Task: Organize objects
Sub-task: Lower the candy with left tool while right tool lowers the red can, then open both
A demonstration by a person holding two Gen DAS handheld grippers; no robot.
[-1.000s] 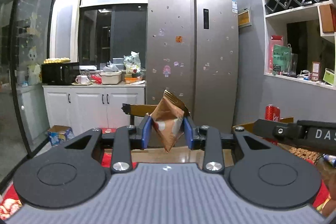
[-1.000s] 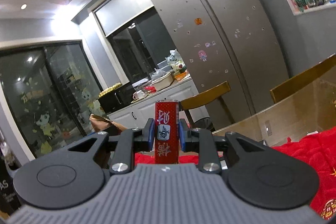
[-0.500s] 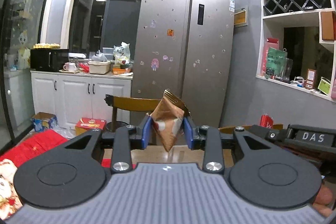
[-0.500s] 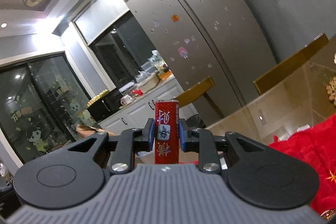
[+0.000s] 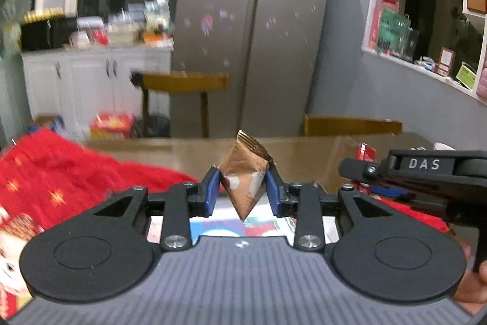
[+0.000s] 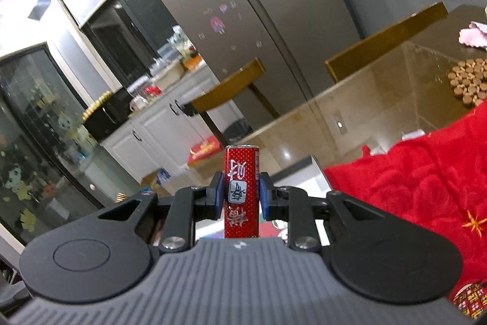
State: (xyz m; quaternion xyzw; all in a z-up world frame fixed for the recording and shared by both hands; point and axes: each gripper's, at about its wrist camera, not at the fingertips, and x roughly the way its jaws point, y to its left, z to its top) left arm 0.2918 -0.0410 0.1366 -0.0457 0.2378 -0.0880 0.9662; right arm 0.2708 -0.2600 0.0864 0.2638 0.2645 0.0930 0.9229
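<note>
My left gripper (image 5: 242, 191) is shut on a brown foil snack packet (image 5: 245, 172), held in the air above a colourful box lid (image 5: 261, 226) on the table. My right gripper (image 6: 240, 197) is shut on a slim red can-shaped pack (image 6: 241, 191) with silver characters, held upright above the table. The right gripper's black body (image 5: 426, 172) marked DAS shows at the right of the left wrist view, with the red pack's top (image 5: 365, 150) behind it.
A red cloth (image 6: 420, 188) covers part of the glass-topped table (image 6: 365, 99); it also shows in the left wrist view (image 5: 61, 172). A cork trivet (image 6: 468, 81) lies at the far right. Wooden chairs (image 5: 185, 84) and a steel fridge (image 5: 252, 20) stand behind the table.
Both grippers have tilted down toward the table, still gripping their items. The table and red cloth now fill more of both views.
</note>
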